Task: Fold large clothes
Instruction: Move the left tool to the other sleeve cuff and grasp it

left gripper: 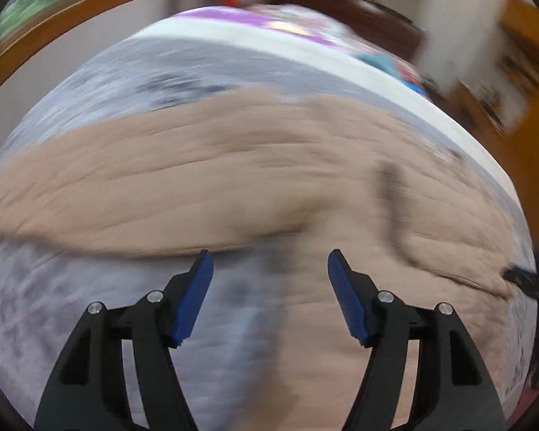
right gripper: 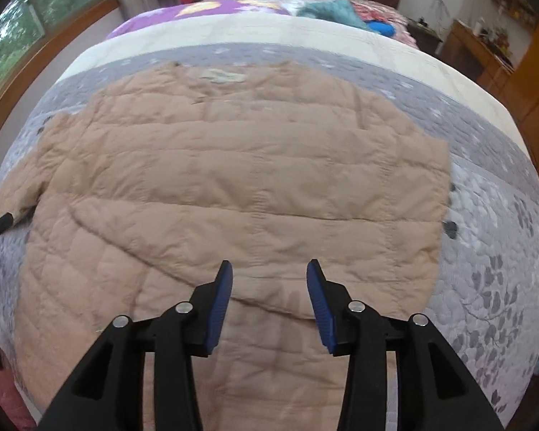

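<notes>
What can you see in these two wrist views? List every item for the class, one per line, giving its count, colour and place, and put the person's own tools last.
Quilted jacket: one, tan, spread flat on the bed, one sleeve folded across its lower part.
Bedspread: one, grey-lilac with a leaf print, under the jacket.
Cream band: one, across the bed beyond the jacket.
Purple floral bedding: one, far end of the bed.
Teal cloth: one, far end, right of the purple bedding.
Window: one, wood-framed, far left.
Wooden furniture: brown, far right.
Left gripper: black with blue pads, jaws apart, over the jacket's near edge.
Right gripper: same colours, jaws apart, above the jacket.
</notes>
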`<state>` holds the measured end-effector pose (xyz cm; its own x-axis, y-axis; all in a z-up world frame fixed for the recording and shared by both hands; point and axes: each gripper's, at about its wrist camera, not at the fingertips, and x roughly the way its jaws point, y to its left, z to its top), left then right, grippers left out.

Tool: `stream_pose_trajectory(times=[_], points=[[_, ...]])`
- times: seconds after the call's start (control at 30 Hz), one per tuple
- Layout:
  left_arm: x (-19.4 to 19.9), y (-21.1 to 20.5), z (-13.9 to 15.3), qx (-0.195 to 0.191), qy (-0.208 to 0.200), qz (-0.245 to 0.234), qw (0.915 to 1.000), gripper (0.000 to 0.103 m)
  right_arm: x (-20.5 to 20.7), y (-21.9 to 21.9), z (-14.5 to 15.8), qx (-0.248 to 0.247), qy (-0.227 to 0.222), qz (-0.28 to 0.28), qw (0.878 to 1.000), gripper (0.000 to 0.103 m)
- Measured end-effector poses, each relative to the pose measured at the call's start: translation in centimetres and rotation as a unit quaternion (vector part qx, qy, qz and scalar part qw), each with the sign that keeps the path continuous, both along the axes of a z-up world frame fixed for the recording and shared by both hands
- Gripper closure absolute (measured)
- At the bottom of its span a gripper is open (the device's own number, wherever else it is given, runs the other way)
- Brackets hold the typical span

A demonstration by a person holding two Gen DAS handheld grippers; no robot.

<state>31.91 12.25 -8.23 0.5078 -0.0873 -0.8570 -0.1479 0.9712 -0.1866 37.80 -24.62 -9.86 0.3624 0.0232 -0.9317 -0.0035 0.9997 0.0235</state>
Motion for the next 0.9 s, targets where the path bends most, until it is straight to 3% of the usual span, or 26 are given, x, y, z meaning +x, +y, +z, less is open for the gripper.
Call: stream_pose_trajectory(times=[0.13,0.3,0.4,0.6,0.7,0.9], points=[[-1.8,9.5,-1.4,-0.016,0.019,0.113,0.9933,0.036,0.6,2.5,-0.5,-0.006,0.009,0.021,1.000,0.059],[-2.1,17.3,-3.2,-0.058,0.025,0.199,0.9780,0.036,2.6,4.5,-1.7,-0.031,0.026,0.027,0.999,0.059],[-1.6,19.7,-3.8,-0.095,0.013,0.215,0.9719,0.036,3.6,5.2,-2.5,-0.048,0.039,0.027,0.998,0.059],[0.7,21.0,-4.1,-0.090,0.006,0.235,0.9678,0.037,4.4,5.4,-3.9,-0.053,0.052,0.025,0.997,0.058],[1.4,21.0,-4.2,-0.064,0.004,0.247,0.9669,0.051,4.6,5.5,-4.5,-0.059,0.054,0.028,0.996,0.057],[1.1,21.9,-4.3,-0.072,-0.005,0.269,0.9605,0.080,4.9,5.3,-5.0,-0.053,0.061,0.026,0.996,0.057]])
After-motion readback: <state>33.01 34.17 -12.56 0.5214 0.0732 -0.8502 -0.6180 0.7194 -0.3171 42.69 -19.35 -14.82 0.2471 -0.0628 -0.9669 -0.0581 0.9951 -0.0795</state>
